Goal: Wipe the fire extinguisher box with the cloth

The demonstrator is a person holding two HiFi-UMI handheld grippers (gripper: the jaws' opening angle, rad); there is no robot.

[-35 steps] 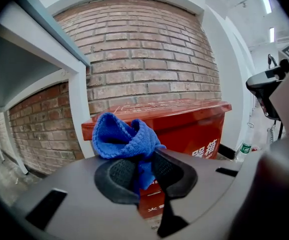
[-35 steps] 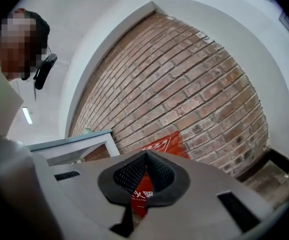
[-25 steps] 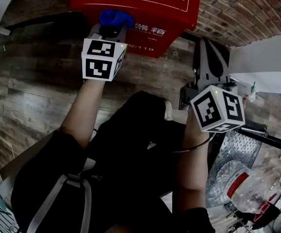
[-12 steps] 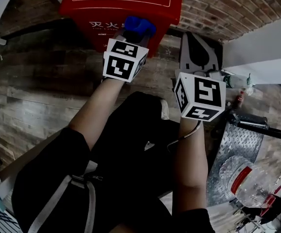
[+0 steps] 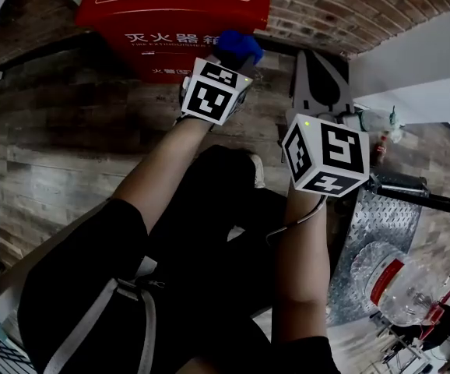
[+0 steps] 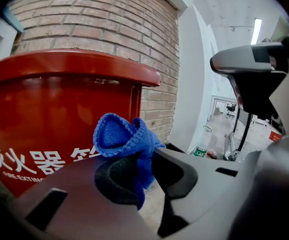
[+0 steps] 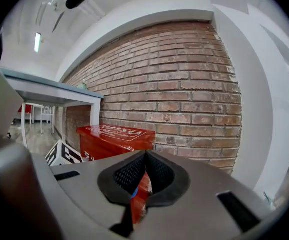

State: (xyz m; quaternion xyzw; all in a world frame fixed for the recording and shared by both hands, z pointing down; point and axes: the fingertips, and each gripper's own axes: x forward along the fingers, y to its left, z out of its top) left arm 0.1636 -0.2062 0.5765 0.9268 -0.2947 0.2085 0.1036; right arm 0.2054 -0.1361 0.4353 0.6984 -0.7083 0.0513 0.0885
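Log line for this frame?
left gripper: shut on cloth | cloth: by fire extinguisher box front-right corner, contact unclear | right gripper: shut, empty

Weathered grey-brown wood-plank floor [image 5: 46, 123] sweeps across nine o'clock of the head view. Up at one o'clock runs the reddish-brown brick wall [image 5: 342, 6], and right beside it, at two o'clock, a plain white plastered wall [image 5: 427, 61]. Down at four o'clock there's a patch of embossed silver metal tread plate [image 5: 373, 240]. Over in the right gripper view, a white-framed table with a thin pale top [image 7: 54, 90] stands at nine o'clock against the brick, and a long white ceiling strip light [image 7: 37, 42] glows at ten o'clock.
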